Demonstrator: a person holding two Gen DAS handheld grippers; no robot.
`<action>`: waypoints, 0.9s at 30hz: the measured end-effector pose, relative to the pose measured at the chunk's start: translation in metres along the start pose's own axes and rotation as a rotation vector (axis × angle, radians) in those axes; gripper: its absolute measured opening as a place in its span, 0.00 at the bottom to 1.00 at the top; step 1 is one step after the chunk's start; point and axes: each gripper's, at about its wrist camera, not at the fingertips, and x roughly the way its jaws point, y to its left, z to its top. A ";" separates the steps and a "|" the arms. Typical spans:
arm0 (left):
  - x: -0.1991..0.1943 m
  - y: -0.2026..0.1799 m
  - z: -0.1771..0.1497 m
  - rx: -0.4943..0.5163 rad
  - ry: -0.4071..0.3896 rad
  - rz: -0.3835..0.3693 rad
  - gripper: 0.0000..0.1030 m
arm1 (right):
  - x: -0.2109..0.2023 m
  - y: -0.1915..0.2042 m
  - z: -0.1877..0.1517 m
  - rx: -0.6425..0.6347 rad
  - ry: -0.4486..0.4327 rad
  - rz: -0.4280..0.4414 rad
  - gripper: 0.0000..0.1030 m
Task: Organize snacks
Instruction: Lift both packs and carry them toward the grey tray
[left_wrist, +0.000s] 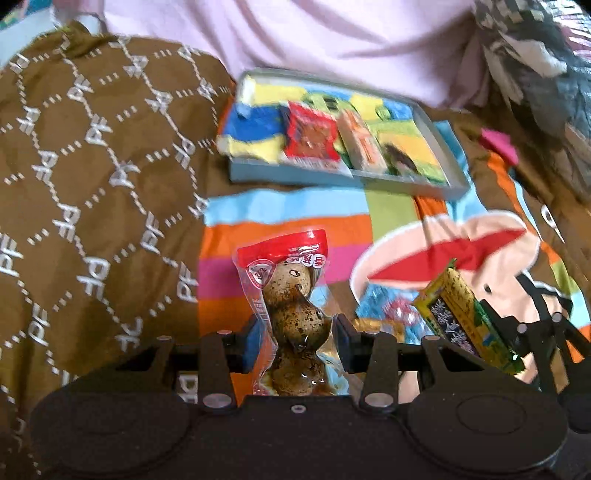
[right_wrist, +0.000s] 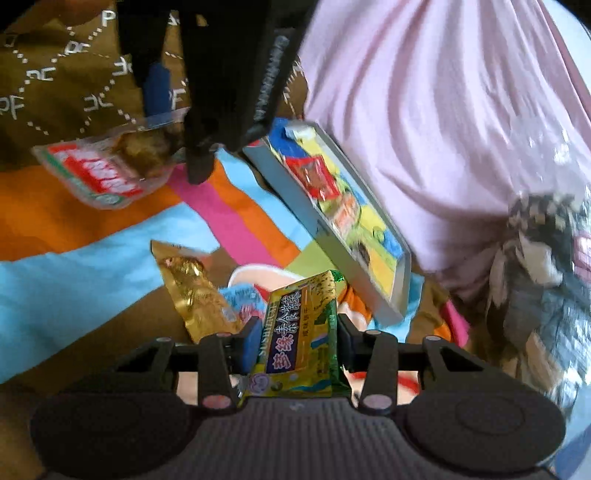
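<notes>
Striped cloth (left_wrist: 288, 218) underneath; left gripper (left_wrist: 297, 345) clamps glossy clear egg pouch (left_wrist: 291, 310); right gripper (right_wrist: 297, 345) clamps flat crinkly yellow packet (right_wrist: 299, 332).

left gripper (left_wrist: 297, 345): matte black frame, two round housings on its near side, silver screw heads at the linkage pivots
left gripper pads (left_wrist: 252, 345): blue, rectangular
right gripper (right_wrist: 297, 345): same black linkage, ribbed grey plate between the housings
right gripper pads (right_wrist: 253, 343): blue
left gripper's side: white lettering, too blurred to read
</notes>
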 end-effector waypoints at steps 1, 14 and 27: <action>-0.001 0.001 0.003 -0.004 -0.014 0.008 0.42 | 0.000 -0.002 0.003 -0.029 -0.021 -0.010 0.44; 0.006 0.031 0.064 -0.116 -0.273 0.086 0.42 | 0.057 -0.072 0.048 -0.117 -0.197 -0.129 0.45; 0.079 0.037 0.159 -0.234 -0.459 -0.070 0.42 | 0.146 -0.086 0.076 0.100 -0.262 -0.143 0.45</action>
